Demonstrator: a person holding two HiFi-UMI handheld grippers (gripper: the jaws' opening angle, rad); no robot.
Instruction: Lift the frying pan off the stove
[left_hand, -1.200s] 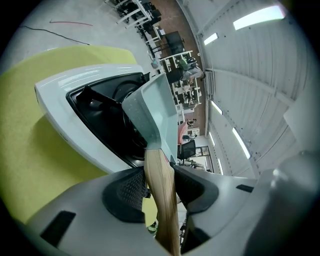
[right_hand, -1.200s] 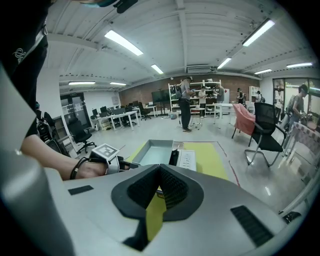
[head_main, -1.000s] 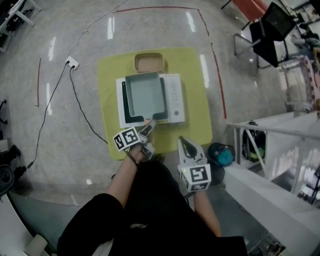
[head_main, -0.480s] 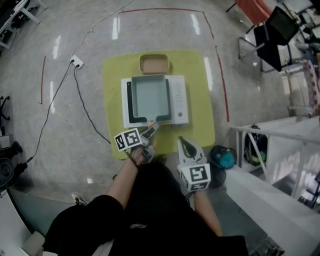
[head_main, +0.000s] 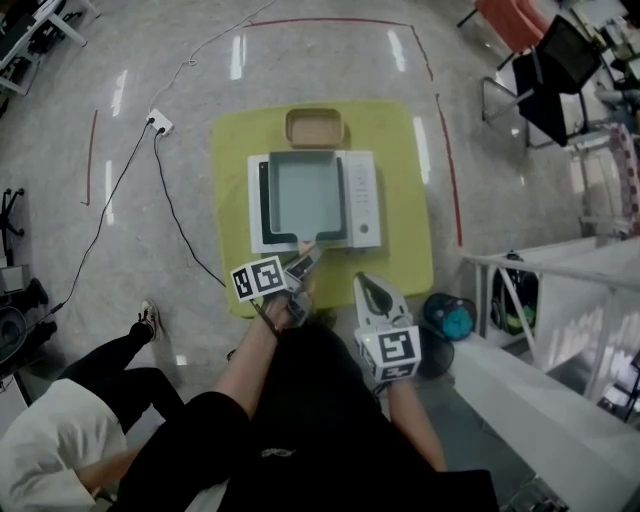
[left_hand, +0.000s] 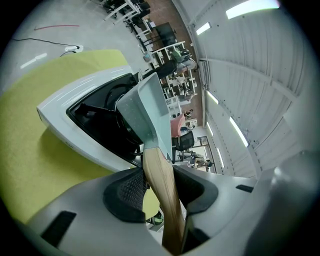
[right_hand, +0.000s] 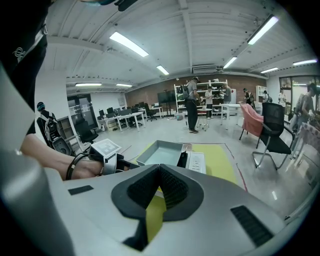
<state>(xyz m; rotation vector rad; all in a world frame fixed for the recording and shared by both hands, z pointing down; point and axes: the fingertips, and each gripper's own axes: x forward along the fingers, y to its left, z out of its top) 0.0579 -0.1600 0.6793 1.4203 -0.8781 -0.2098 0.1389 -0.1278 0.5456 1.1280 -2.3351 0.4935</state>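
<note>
A pale teal square frying pan (head_main: 300, 195) rests on the white single-burner stove (head_main: 362, 200), which stands on a yellow table (head_main: 400, 265). Its wooden handle (head_main: 304, 256) points toward me. My left gripper (head_main: 300, 270) is shut on that handle; in the left gripper view the handle (left_hand: 160, 185) runs between the two pads up to the pan (left_hand: 145, 107) above the black burner top (left_hand: 95, 125). My right gripper (head_main: 372, 290) hovers over the table's near edge, right of the handle, shut with nothing in it. In the right gripper view it (right_hand: 160, 172) faces the pan (right_hand: 162, 152).
A tan tray (head_main: 314, 127) lies behind the stove. A power strip (head_main: 160, 124) and its black cable run along the floor at left. A person in a white top (head_main: 60, 440) crouches at lower left. A white rack (head_main: 540, 290) and a teal object (head_main: 445, 312) stand right.
A person in a white top has come into view at the lower left. The pan and both grippers hold nearly the same places; the view has shifted slightly.
</note>
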